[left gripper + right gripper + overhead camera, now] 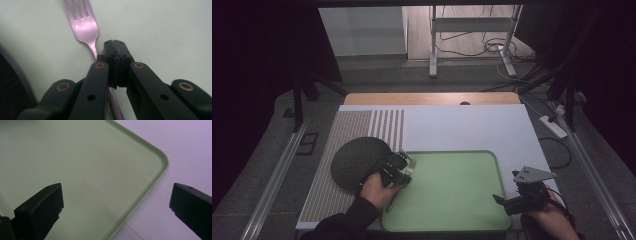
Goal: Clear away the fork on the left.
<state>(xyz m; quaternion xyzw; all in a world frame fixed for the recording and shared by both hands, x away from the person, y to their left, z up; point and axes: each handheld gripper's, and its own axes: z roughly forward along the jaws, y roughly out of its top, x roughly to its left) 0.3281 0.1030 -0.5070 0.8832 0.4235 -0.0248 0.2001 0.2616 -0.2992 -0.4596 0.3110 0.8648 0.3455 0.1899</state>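
A metal fork (85,25) lies on the pale green tray (162,30), tines pointing away from the left gripper's camera. Its neck runs under the tips of my left gripper (115,42), and the handle reappears between the gripper's arms. The jaws are pressed together, apparently on the fork's handle. In the high view the left gripper (399,167) sits at the tray's (447,152) left edge. My right gripper (498,199) hovers over the tray's near right corner. In its own view the right gripper (116,200) stands wide open above the tray's rim (160,167), holding nothing.
A dark round mat (357,160) lies just left of the tray, on a striped woven placemat (342,135). Its edge shows as the dark mat (10,75) in the left gripper view. A white board (462,125) covers the table behind the tray. A power strip (553,126) lies on the floor at right.
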